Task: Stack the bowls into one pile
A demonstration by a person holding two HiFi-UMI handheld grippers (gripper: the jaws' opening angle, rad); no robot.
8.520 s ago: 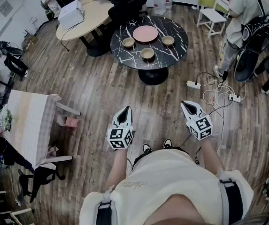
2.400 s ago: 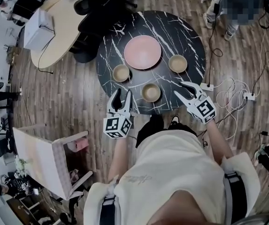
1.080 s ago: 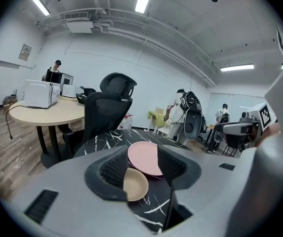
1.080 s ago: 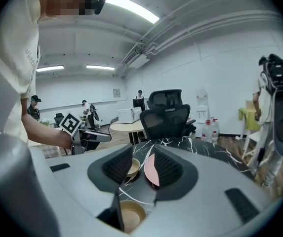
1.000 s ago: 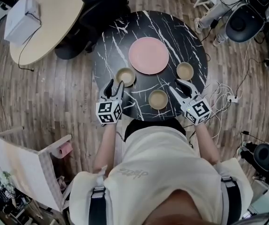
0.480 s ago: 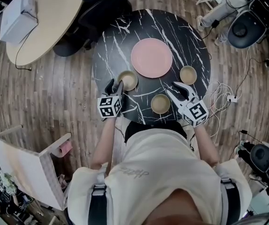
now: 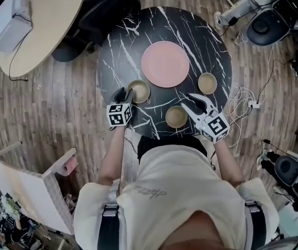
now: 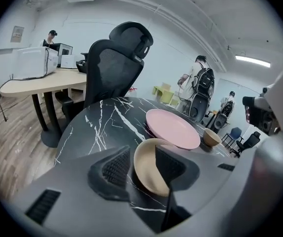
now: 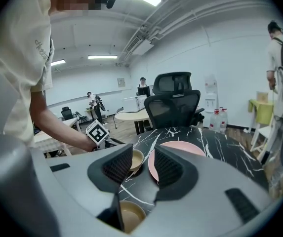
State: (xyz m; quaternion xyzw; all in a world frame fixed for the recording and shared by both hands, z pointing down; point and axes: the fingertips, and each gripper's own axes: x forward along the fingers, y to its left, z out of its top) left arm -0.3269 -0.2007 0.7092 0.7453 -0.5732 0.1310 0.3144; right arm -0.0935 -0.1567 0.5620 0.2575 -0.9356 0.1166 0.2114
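Note:
Three tan bowls stand on the round black marble table point(image 7: 117, 46) around a pink plate point(image 7: 165, 64). My left gripper point(image 7: 124, 92) is low at the left bowl point(image 7: 139, 90). In the left gripper view its jaws point(image 8: 141, 154) straddle the near rim of this bowl point(image 8: 148, 174), one pad outside and one inside; they have just been closing, with a gap still showing at the pads. My right gripper point(image 7: 188, 101) hangs open and empty just right of the near bowl point(image 7: 177, 116), which lies below its jaws point(image 9: 142, 152). The right bowl point(image 7: 207, 83) stands alone.
A black office chair point(image 7: 104, 1) stands behind the marble table, beside a tan table point(image 7: 34, 30) with a white box. Cables and a power strip point(image 7: 245, 102) lie on the wood floor at the right. People stand far back in the room.
My left gripper has sunk to the left bowl and its jaws have narrowed around the rim. The right gripper has edged a little toward the near bowl. The bowls have not moved.

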